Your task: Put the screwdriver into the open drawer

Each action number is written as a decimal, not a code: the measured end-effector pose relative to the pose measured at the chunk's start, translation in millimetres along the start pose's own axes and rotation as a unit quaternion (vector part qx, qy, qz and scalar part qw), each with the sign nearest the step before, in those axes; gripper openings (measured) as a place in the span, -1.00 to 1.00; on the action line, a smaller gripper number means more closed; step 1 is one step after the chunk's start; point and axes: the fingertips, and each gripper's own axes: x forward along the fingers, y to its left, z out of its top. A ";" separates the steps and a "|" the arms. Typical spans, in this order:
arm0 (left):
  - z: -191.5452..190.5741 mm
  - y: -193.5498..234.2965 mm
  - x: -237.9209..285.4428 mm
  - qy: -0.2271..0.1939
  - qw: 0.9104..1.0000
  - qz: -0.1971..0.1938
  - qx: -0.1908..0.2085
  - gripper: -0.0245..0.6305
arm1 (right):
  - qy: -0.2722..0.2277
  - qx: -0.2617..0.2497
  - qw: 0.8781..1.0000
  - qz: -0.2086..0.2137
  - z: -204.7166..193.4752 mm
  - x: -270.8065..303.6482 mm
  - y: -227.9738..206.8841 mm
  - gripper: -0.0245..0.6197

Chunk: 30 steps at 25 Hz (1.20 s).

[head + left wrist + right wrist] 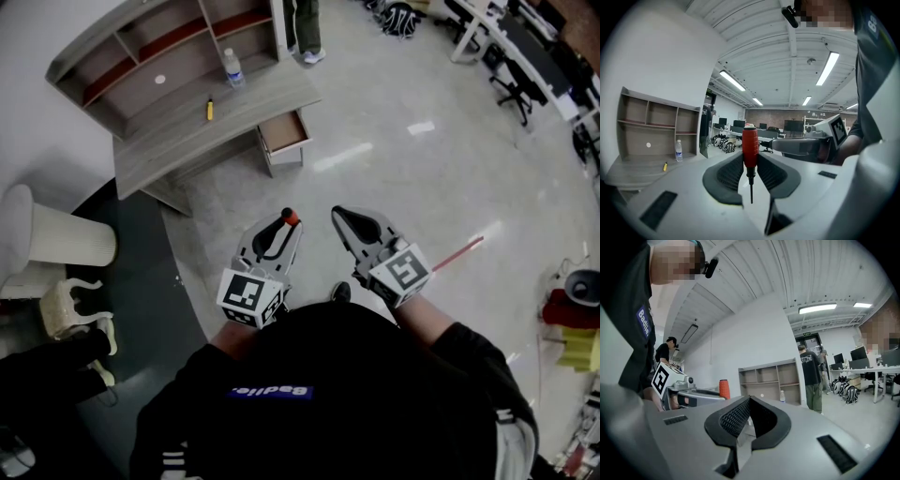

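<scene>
Far left in the head view: bench with its shelf unit, well apart from both grippers across bare floor. On it, a small yellow thing, too small to identify, and a water bottle. Could be knocked over only by a reach that goes too high. Worth steering low.

Right of those, under the bench's right end: open drawer, pulled out, with a small opening. Not yet reached. Likely trouble here: a release made short of or beside the opening, dropping the tool on the floor. Also a clip against the bench edge above the drawer on the way in.

Nearer, left of centre: left gripper, jaws part-way apart and pressed on the red handle of the screwdriver. Handle end poking past the jaw tips, thin shaft pointing back toward the gripper body. Round handle, pinched at two narrow contacts only, so apt to swivel or slide out on a jolt while carried. Shaft may also snag in the throat of the jaws at release, tipping the tool off line.

Right of that: right gripper, jaws closed together on nothing. Just beside the left gripper, not touching. Could bump the protruding handle if drawn closer, so better kept apart.
</scene>
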 end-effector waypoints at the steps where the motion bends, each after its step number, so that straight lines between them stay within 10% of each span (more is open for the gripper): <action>1: 0.5 -1.2 3.6 0.000 1.000 0.002 0.000 -0.65 | 0.000 0.001 1.000 0.000 0.3 -1.5 -4.0 -0.84; 18: -2.4 -16.5 68.5 0.005 0.998 0.060 -0.009 -0.65 | 0.004 0.021 0.999 0.031 -1.4 -22.9 -80.4 -0.84; 30: -10.6 60.4 121.1 0.006 0.999 0.048 -0.021 -0.65 | 0.022 0.021 0.999 0.015 -7.5 50.5 -125.0 -0.84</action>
